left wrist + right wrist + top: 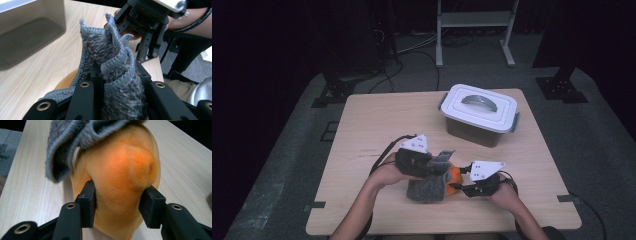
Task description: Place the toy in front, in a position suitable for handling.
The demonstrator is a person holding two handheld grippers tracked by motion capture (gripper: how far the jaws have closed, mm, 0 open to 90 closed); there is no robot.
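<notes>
- Orange plush toy (120, 185) lies near the table's (377, 115) front edge, pinched by the right gripper (119, 202).
- Grey fuzzy cloth (112, 65) drapes over the toy, bunched tight in the left gripper (117, 92).
- Lidded white bin (479, 114) sits toward the far right corner.

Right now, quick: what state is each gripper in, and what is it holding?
Left gripper: shut on the grey fuzzy cloth.
Right gripper: shut on the orange plush toy, one pad pressing each side.
</notes>
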